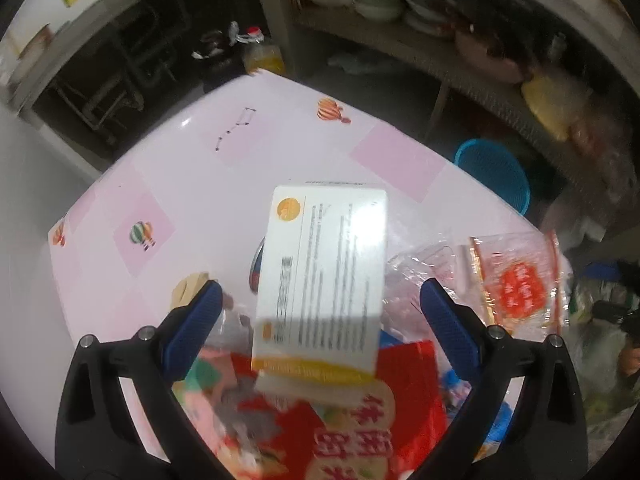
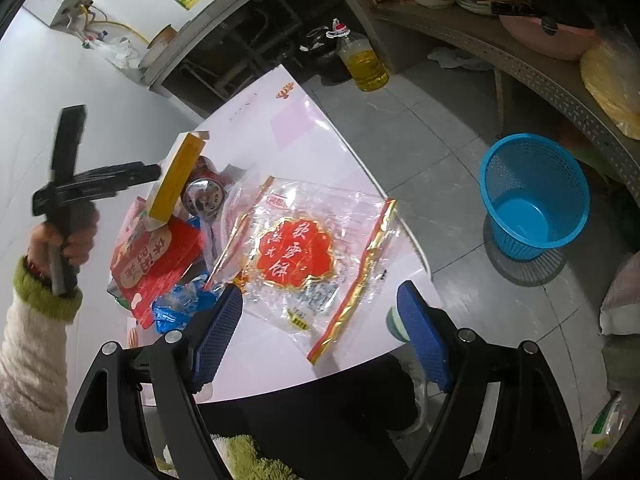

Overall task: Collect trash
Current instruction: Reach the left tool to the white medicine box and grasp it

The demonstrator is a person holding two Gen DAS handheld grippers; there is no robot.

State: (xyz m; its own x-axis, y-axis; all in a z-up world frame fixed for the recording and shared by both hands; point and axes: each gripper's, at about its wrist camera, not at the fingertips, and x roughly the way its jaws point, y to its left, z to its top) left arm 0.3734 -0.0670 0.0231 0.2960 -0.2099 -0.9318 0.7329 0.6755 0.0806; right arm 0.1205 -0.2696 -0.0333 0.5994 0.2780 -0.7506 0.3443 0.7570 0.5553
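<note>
The left tool (image 1: 320, 285) stands spread, its blue pads either side of a white-and-yellow carton (image 1: 324, 264) without pressing on it. Seen from the right wrist, the carton is tilted on end on top of the trash pile at about 9 o'clock, though whether it rests there cannot be told. In the pile are a red printed packet (image 2: 160, 256), a metal can (image 2: 202, 196) on its side just beside the carton, and a crumpled blue wrapper (image 2: 180, 304) at 7 o'clock. The right tool (image 2: 320, 288) is spread too, with nothing between its pads, above the near edge of a clear zip bag with a red emblem (image 2: 304, 248) lying flat on the pink surface (image 2: 288, 128). A blue mesh wastebasket (image 2: 532, 196) stands on the floor at 3 o'clock, well apart from the pile. A bottle of yellow oil (image 2: 364, 60) stands on the floor at 12 o'clock.
</note>
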